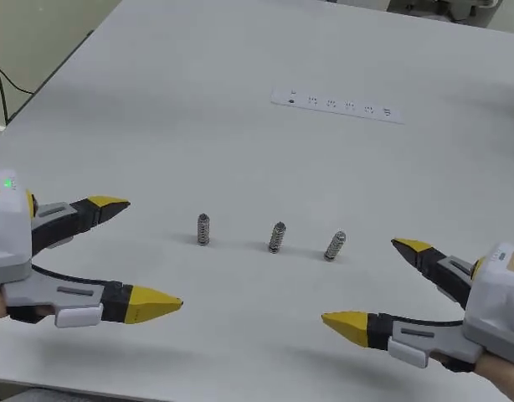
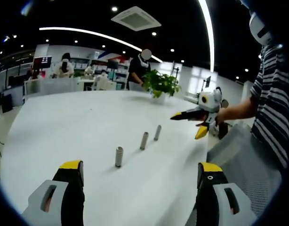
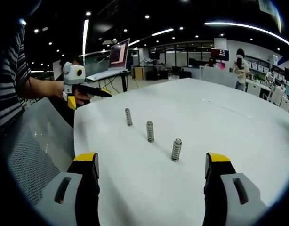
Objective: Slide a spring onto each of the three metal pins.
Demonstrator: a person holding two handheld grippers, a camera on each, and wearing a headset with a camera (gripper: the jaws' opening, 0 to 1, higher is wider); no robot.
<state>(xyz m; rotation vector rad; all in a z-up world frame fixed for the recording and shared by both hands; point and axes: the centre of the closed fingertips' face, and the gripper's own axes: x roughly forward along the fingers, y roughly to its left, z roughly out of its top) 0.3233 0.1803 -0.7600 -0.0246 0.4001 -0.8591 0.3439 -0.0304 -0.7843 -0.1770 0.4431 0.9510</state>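
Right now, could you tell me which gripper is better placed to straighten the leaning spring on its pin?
Right, probably. The leaning spring stands nearest the right gripper, ahead of its open jaws; the left gripper would have to cross the other two springs.

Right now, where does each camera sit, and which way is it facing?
Head view: on the headset, looking down at the white workbench; left hand-held gripper and right hand-held gripper flank three upright grey coiled springs.
Left gripper view: on the left one, facing across the springs to the right one and a striped sleeve.
Right gripper view: the reverse, facing the left one, striped sleeve too.
Shared: all three see the springs.
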